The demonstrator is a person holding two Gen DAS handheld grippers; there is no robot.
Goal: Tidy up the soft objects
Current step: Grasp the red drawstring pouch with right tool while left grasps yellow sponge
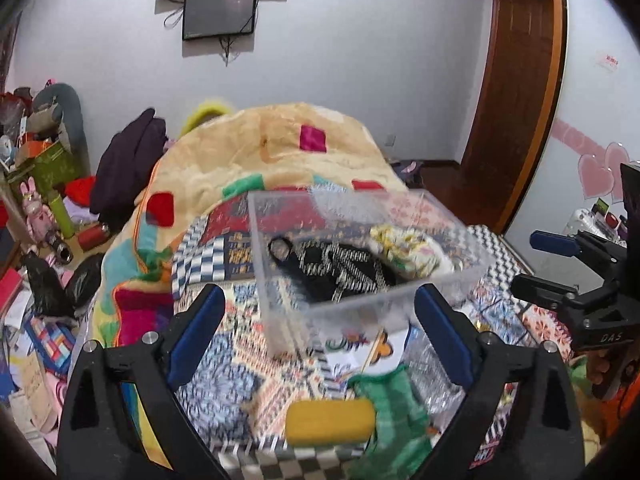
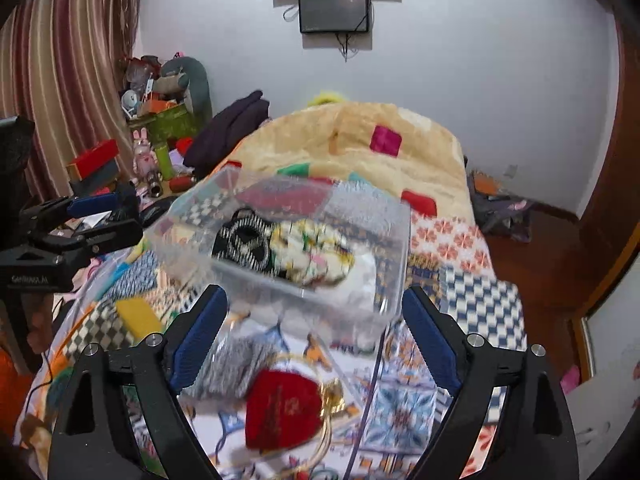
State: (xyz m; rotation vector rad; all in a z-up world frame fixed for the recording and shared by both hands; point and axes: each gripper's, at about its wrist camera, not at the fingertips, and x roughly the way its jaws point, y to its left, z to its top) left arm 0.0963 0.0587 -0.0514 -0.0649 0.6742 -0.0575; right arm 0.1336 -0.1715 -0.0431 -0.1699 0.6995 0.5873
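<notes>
A clear plastic bin (image 1: 360, 248) sits on the bed, on the patchwork bedspread (image 1: 240, 344), and it holds two soft things side by side: a black-and-white patterned pouch (image 1: 340, 268) and a pale floral cloth bundle (image 1: 408, 252). In the right wrist view the same bin (image 2: 384, 240) shows the pouch (image 2: 244, 244) touching the floral bundle (image 2: 316, 256).

Nearer than the bin, loose on the bedspread, lie a yellow sponge-like block (image 1: 330, 422) and a green cloth (image 1: 392, 412) just beside it. The right wrist view shows a red velvet pouch (image 2: 282, 410) with a gold cord, lying next to a grey knitted piece (image 2: 236, 368) — both seem to rest inside or under a second clear container, though blur makes that hard to tell.

The left tool (image 1: 320, 332) has its blue-padded fingers spread wide, nothing between them, aimed at the bin's near wall. The right tool (image 2: 314, 336) is likewise spread wide and empty — its fingers frame the bin's near edge without touching it.

Behind the bin a cream fleece blanket (image 1: 280, 148) with coloured squares is heaped on the bed. A dark screen (image 2: 334, 10) hangs on the white wall.
</notes>
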